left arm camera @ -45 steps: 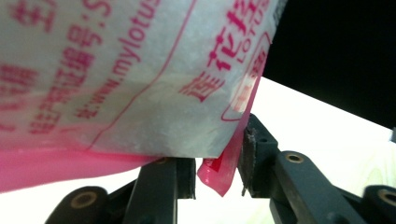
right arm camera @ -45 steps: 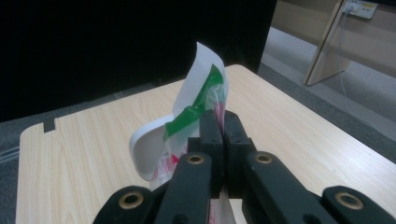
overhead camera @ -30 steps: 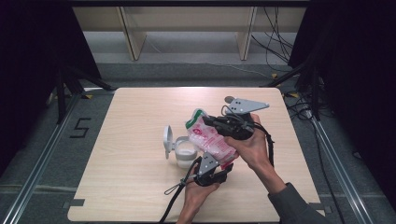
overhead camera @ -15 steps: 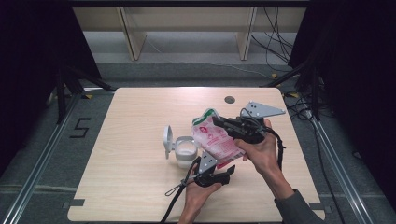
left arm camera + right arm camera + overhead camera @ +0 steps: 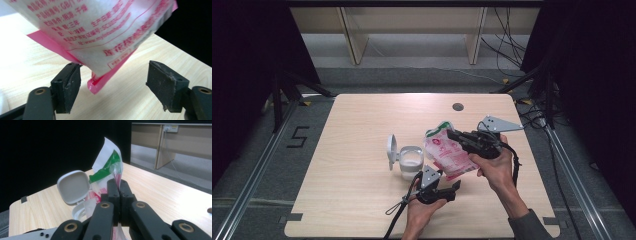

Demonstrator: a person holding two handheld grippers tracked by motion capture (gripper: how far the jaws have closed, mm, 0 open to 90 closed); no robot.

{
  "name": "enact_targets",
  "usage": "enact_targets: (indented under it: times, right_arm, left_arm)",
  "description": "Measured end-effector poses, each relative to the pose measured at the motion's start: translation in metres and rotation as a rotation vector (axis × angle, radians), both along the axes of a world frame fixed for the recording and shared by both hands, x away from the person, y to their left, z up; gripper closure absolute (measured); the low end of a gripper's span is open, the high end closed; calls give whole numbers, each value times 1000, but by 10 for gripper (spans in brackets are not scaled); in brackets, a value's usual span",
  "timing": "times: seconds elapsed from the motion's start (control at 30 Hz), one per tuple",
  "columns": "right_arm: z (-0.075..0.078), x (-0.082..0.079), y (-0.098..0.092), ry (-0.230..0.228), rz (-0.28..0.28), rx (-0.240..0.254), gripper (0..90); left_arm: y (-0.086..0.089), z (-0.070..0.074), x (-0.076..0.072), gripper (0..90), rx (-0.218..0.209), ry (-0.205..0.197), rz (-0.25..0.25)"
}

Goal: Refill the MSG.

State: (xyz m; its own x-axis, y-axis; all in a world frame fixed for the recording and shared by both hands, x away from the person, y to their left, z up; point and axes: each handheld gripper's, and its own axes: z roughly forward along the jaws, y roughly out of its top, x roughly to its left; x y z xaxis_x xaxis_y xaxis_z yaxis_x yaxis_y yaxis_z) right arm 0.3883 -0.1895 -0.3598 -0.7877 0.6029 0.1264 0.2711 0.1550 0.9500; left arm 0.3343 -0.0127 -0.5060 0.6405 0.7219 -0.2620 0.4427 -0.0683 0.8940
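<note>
Two grippers work one pink bag (image 5: 451,154) over the right-centre of the table (image 5: 362,200).

Farthest left of the working group stands a small white jar (image 5: 410,161), its hinged lid (image 5: 391,151) swung up and open on the left side. It sits on the table just beside the bag's lower end. The open mouth suggests it is set there to receive the bag's contents; whether it already holds any cannot be told.

Next, the left gripper (image 5: 447,191) is held low at the near edge, below the bag. Its own view shows the jaws spread wide, with the bag's pink bottom seam (image 5: 100,83) hanging between them. The left pad (image 5: 71,86) sits against or just short of the seam; contact cannot be confirmed. The right pad (image 5: 166,83) stands well apart. Judgement: this gripper is placed to take the bottom corner so the bag can be tipped or steadied.

The bag itself is off the table, tilted, white granular fill visible through the film, its green-and-white top (image 5: 107,163) pointing away toward the far side.

Rightmost, the right gripper (image 5: 453,135) has its jaws clamped narrow on the bag's upper part, carrying the weight. That high grip keeps the bag's lower end free for the left gripper.
</note>
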Motion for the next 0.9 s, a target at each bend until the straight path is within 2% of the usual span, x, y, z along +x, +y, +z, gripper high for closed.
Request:
enact_targets:
  times: [0.07, 0.1, 0.13, 0.17, 0.2, 0.23, 0.27, 0.3, 0.33, 0.37, 0.4, 0.47, 0.5, 0.53, 0.57, 0.63, 0.67, 0.7, 0.73, 0.77, 0.8, 0.83, 0.9]
  right_arm:
    - [-4, 0, -2, 10, -6, 18, 900]
    - [-6, 0, -3, 14, -18, 9, 900]
    - [-8, 1, -5, 11, -17, 8, 900]
    - [-10, 1, -7, 0, -19, 12, 900]
    - [-12, 1, -9, 10, -18, 14, 900]
    - [-14, 1, -11, 9, -30, 3, 900]
    - [-17, 1, -13, 8, -43, 10, 900]
    - [-20, 1, -15, 30, -45, 23, 900]
    - [-22, 1, -17, 33, -53, 31, 900]
    - [-23, 1, -19, 40, -60, 40, 900]
    - [-22, 2, -21, 21, -67, 25, 900]
    - [-21, 2, -24, 16, -68, 18, 900]
    - [-21, 1, -25, 25, -79, 7, 900]
    - [-23, 2, -25, 13, -82, 7, 900]
    - [-23, 2, -27, 21, -88, 15, 900]
    - [-24, 2, -31, 10, -91, 13, 900]
    - [-24, 0, -32, 25, -103, 20, 900]
    - [-25, 0, -33, 24, -109, 24, 900]
    - [-25, 1, -34, 16, -102, 17, 900]
    - [-25, 1, -35, 8, -111, 12, 900]
    - [-25, -1, -35, 34, -117, 23, 900]
    - [-25, 1, -38, 19, -117, 10, 900]
    - [-26, 1, -41, 18, -126, 17, 900]
  left_arm:
    - [0, 0, -3, 266, -6, 10, 4]
    - [1, 0, -3, 270, -13, 8, -15]
    - [1, 1, -5, 269, -13, 9, -9]
    - [2, 1, -6, 266, -7, 5, -8]
    - [3, 1, -6, 265, 1, 0, -9]
    - [3, 1, -7, 265, -19, 2, -11]
    - [4, 2, -7, 267, -19, 3, -14]
    - [6, 3, -7, 269, -4, 1, -9]
    - [6, 3, -7, 269, -20, -4, -8]
    - [8, 4, -7, 270, -17, -7, -11]
    - [11, 4, -6, 271, -2, -27, -29]
    - [13, 5, -8, 276, 0, -27, -28]
    - [13, 4, -9, 277, -5, -15, -21]
    - [14, 4, -9, 277, -1, -16, -21]
    - [14, 4, -9, 277, -14, -31, -36]
    - [14, 5, -12, 277, -12, -43, -49]
    - [15, 6, -13, 277, -2, -40, -55]
    - [14, 6, -14, 278, -16, -32, -46]
    - [16, 7, -14, 278, 0, -32, -45]
    - [17, 7, -13, 279, 2, -48, -68]
    - [19, 8, -15, 279, 22, -47, -64]
    - [20, 8, -15, 280, 3, -51, -69]
    - [23, 10, -17, 281, 17, -59, -68]
